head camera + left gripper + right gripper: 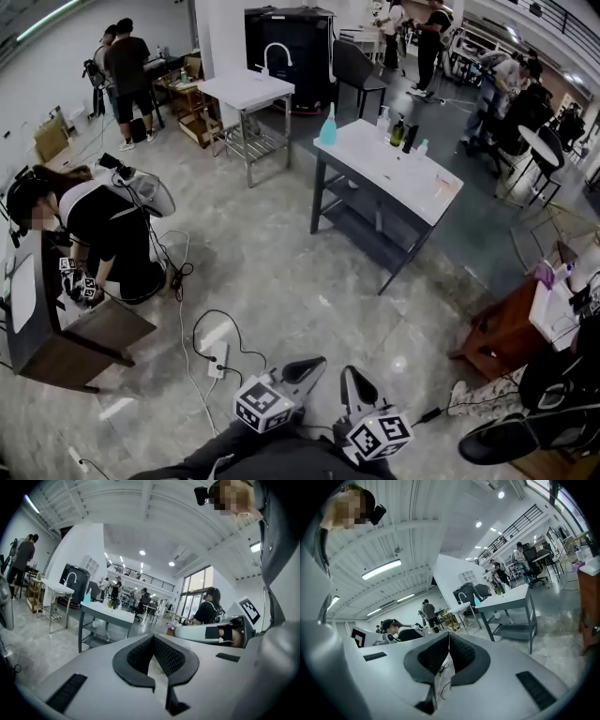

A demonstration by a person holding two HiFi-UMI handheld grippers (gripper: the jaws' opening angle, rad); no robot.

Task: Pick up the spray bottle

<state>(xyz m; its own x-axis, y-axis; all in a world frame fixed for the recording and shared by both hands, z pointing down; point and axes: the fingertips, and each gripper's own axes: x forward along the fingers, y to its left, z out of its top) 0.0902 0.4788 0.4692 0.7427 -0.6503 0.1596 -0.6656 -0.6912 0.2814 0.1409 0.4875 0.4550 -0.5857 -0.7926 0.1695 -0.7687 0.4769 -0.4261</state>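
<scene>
At this range the bottles on the desk are small. We can pick out the tall turquoise plastic spray bottle (328, 127) by its colour and narrow neck, but its head is too fine to make out. The few white and dark bottles (401, 133) near it are only blobs to us. In the gripper views the spray bottle (87, 598) (477, 601) is a mere speck of blue. The bottom edge of the head view cuts off the person holding the tools. The rear halves of both marker cubes are cut off too.

The left gripper (314, 362) has its jaws closed tip to tip with nothing between them, as its own view (153, 637) shows. The right gripper (349, 373) is likewise closed and empty (449, 633). Both are well apart from the spray bottle.

The spray bottle stands upright at the far left corner of the white-topped desk with a dark grey frame (403, 183), out across the polished grey concrete floor (281, 272). Beyond the desk stands a white sink table with a curved tap (248, 92). At the left a person in black and white (103, 230) bends over a brown wooden cabinet (84, 333). A white power strip with black cables (217, 356) lies on the floor just ahead of the grippers.
</scene>
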